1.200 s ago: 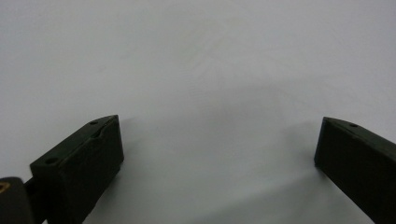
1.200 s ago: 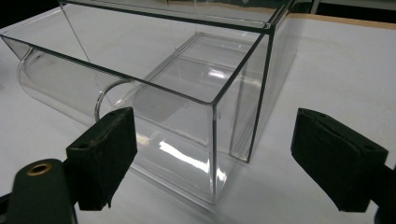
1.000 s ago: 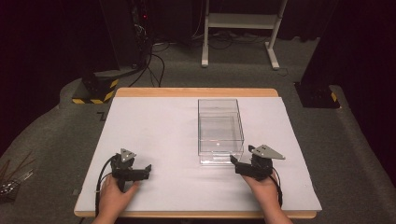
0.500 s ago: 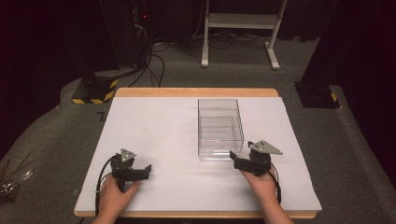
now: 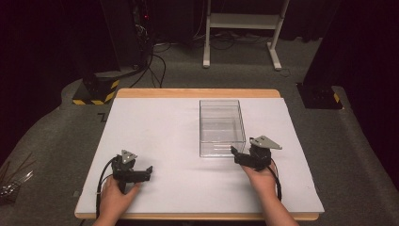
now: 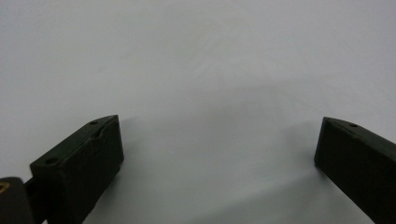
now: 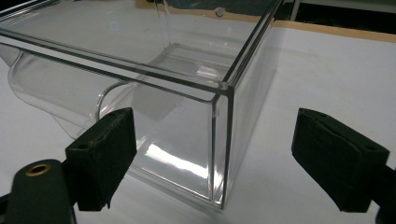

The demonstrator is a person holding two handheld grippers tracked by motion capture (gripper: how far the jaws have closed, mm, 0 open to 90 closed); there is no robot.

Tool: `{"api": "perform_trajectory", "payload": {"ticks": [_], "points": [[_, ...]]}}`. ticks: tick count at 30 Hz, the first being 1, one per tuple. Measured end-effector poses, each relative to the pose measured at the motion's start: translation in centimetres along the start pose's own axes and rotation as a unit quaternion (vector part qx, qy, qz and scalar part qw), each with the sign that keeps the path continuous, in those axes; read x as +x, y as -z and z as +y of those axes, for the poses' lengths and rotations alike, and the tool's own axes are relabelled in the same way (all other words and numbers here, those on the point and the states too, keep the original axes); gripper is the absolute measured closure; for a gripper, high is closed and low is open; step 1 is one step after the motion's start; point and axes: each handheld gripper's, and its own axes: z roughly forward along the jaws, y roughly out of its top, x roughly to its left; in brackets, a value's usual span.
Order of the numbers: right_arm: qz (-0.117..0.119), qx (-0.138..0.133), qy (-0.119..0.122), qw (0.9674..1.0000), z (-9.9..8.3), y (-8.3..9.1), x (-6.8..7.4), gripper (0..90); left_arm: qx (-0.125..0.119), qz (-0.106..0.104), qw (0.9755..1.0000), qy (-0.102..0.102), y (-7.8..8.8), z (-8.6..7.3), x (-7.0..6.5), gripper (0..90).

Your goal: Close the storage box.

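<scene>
A clear, empty plastic box (image 5: pixel 221 127) stands open-topped on the white table cover (image 5: pixel 160 132), right of the middle. My right gripper (image 5: pixel 236 154) sits just before the box's near right corner, held by a hand. In the right gripper view the right gripper (image 7: pixel 212 137) is open, and the box's (image 7: pixel 177 140) near corner stands between the spread jaws without touching them. My left gripper (image 5: pixel 148 172) rests at the front left of the table, far from the box. In the left gripper view the left gripper (image 6: pixel 217 135) is open over bare white surface.
The wooden table edge (image 5: pixel 197 93) runs along the far side. On the floor beyond lie cables, a yellow-black striped base (image 5: pixel 94 92), a white frame's legs (image 5: pixel 240 23) and a black stand foot (image 5: pixel 317 96). Metal rods (image 5: pixel 11 181) lie on the carpet at left.
My right gripper has edged forward toward the box's near right corner. The left gripper and the box have stayed put.
</scene>
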Motion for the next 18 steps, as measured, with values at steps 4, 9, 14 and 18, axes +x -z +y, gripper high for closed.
{"api": "perform_trajectory", "payload": {"ticks": [4,9,14,18], "points": [[-0.004,-0.001,-0.003,1.0000,0.3,-0.5,-0.1,14.0,0.000,0.000,1.0000,0.000,0.0,0.0,0.0,1.5],[-0.008,-0.001,-0.003,1.0000,0.5,-0.8,-0.3,14.0,0.000,0.000,1.0000,0.000,0.0,0.0,0.0,1.5],[-0.012,-0.002,-0.007,0.9999,0.7,-1.2,-0.4,14.1,0.000,-0.001,1.0000,0.001,0.0,0.0,0.0,1.5],[-0.015,-0.002,-0.011,0.9998,0.7,-1.6,-0.6,14.0,0.000,0.000,1.0000,0.000,0.0,0.0,0.0,1.5]]}}
